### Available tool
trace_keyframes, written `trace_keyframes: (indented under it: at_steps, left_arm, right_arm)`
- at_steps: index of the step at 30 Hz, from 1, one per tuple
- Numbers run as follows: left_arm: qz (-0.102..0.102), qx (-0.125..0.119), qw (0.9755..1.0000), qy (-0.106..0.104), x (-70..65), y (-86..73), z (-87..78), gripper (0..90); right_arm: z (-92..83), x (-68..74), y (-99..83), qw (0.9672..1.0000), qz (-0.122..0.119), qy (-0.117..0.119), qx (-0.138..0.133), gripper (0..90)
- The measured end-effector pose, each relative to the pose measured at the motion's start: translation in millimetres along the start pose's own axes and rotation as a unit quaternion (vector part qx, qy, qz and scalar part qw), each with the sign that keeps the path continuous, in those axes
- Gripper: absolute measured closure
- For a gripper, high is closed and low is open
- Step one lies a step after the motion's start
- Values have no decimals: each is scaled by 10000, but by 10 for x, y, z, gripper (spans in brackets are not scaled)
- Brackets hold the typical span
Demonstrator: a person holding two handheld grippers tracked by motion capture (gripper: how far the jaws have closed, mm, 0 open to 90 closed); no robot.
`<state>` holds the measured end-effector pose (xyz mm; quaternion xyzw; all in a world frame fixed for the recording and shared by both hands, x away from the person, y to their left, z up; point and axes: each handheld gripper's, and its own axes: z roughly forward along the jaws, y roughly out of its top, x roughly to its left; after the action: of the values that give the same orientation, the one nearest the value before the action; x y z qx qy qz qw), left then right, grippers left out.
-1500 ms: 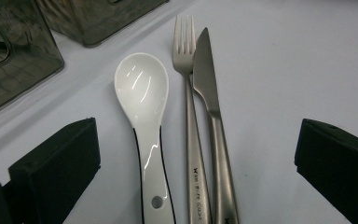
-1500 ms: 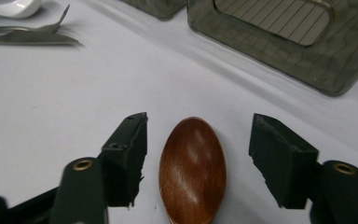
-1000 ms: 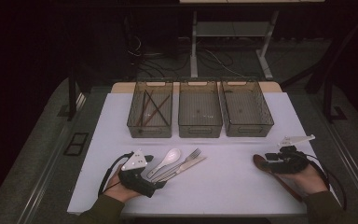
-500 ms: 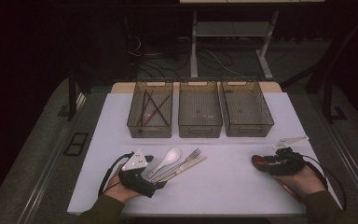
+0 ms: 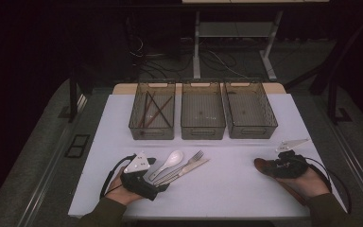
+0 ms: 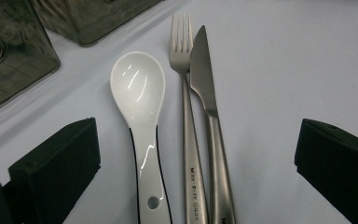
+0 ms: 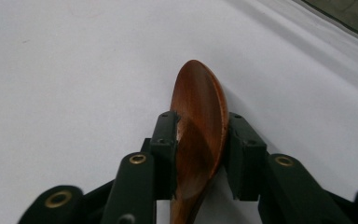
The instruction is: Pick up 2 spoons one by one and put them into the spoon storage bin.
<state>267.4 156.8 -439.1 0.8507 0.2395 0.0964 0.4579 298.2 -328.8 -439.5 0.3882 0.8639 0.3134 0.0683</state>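
Pinching a wooden spoon (image 7: 199,126), the right gripper (image 7: 200,154) has just been closing; spoon's handle apparently hidden beneath it. Left gripper (image 6: 191,168) spread wide.

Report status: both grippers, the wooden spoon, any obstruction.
Right gripper jaws just closed onto wooden spoon. Left gripper open around white spoon, fork, knife. Nothing blocking.

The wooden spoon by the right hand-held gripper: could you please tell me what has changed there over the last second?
The right hand-held gripper has just been closing its jaws and now clamps the wooden spoon by its bowl. The left hand-held gripper stayed open over the white spoon, fork and knife; nothing shifted.
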Motion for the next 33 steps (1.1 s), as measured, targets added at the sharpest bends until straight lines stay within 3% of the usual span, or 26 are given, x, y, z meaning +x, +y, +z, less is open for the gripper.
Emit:
trace_keyframes:
  at_steps: [13,28,33]
  left_arm:
    - [5,2,10000,-6,0,-1,2,0]
    - [1,2,10000,-2,-1,0,1,0]
    - [3,5,10000,0,-2,0,4,0]
  right_arm:
    - [16,74,46,9998,-188,43,79,807]
    - [20,105,91,9996,-253,-58,87,811]
    - [9,117,135,9996,-257,-62,-34,811]
